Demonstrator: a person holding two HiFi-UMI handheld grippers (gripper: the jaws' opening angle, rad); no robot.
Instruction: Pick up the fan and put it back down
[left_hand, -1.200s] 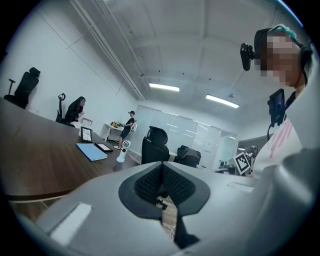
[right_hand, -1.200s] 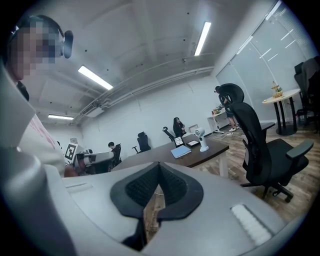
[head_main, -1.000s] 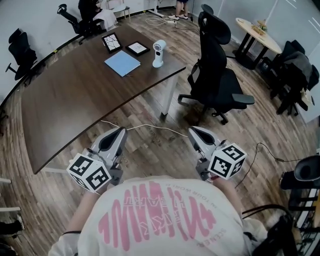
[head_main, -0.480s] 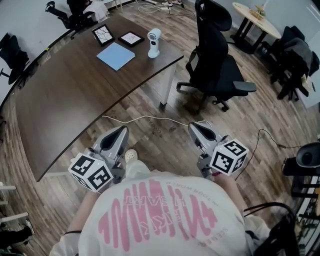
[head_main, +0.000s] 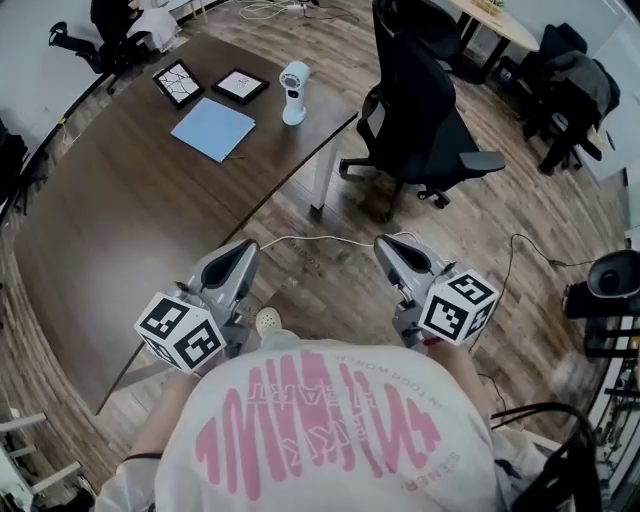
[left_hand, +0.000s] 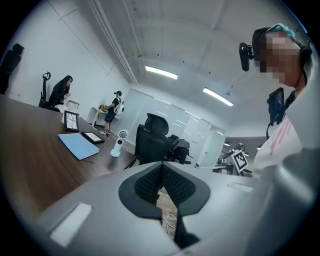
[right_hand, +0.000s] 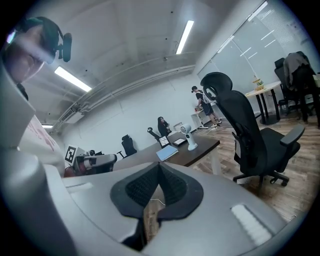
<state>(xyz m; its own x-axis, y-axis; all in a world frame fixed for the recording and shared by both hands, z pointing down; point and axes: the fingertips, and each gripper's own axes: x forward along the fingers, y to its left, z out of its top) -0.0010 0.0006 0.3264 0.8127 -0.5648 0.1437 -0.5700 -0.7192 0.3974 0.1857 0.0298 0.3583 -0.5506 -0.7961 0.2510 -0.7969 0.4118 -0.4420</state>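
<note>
The small white fan (head_main: 293, 93) stands upright on the far end of the dark brown table (head_main: 110, 210), near its right edge. It also shows small and far off in the left gripper view as the fan (left_hand: 119, 143), and in the right gripper view as the fan (right_hand: 189, 136). My left gripper (head_main: 245, 250) hangs over the floor beside the table's near edge, its jaws shut with nothing in them. My right gripper (head_main: 385, 245) is level with it over the wooden floor, also shut and empty. Both are far short of the fan.
A blue folder (head_main: 212, 129) and two framed pictures (head_main: 180, 83) lie on the table left of the fan. A black office chair (head_main: 425, 130) stands right of the table end. A white cable (head_main: 320, 240) runs across the floor ahead of the grippers. People sit and stand at the back of the room.
Both grippers have moved forward toward the table, still shut. The table's near edge now lies closer to the left gripper, and a shoe shows between them.
</note>
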